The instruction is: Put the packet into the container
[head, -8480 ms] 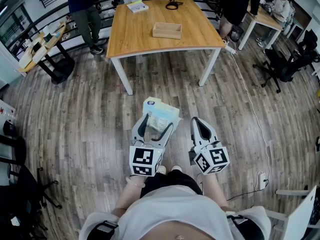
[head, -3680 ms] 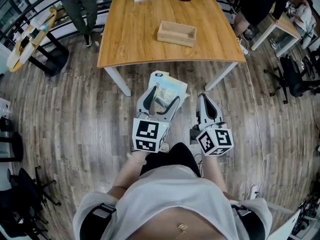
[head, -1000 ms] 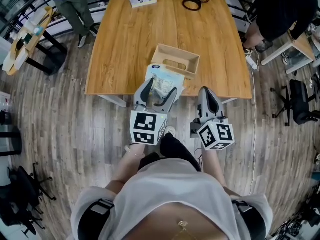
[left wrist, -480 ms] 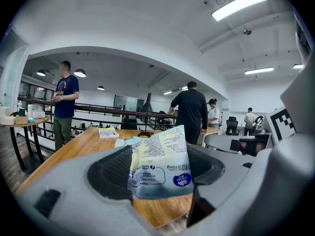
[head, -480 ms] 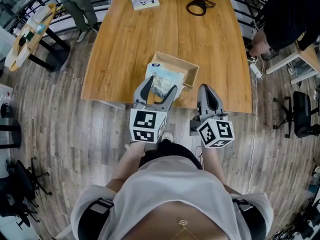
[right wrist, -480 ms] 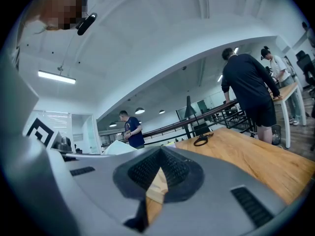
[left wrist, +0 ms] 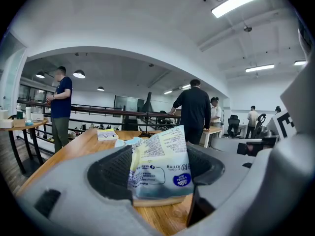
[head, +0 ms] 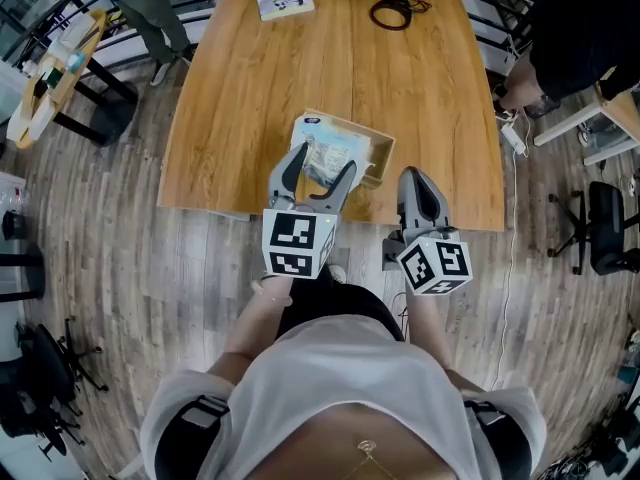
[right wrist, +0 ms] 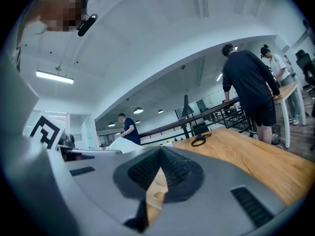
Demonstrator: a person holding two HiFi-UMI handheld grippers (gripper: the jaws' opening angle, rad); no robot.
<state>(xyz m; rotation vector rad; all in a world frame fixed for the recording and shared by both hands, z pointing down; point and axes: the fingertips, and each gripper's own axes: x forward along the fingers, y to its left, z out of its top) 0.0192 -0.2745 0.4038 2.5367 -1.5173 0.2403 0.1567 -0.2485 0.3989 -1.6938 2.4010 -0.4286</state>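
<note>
Packet [head: 322, 140]: 1, clamped in left claw [head: 324, 160]; 1 container [head: 383, 148].

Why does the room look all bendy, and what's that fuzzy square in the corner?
Head view: the wide lens bows the table and the floor planks. Left gripper view: dark rounded corners, a glaring ceiling lamp, a sharp packet. Right gripper view: the fuzzy square was added afterwards to hide a face.
</note>
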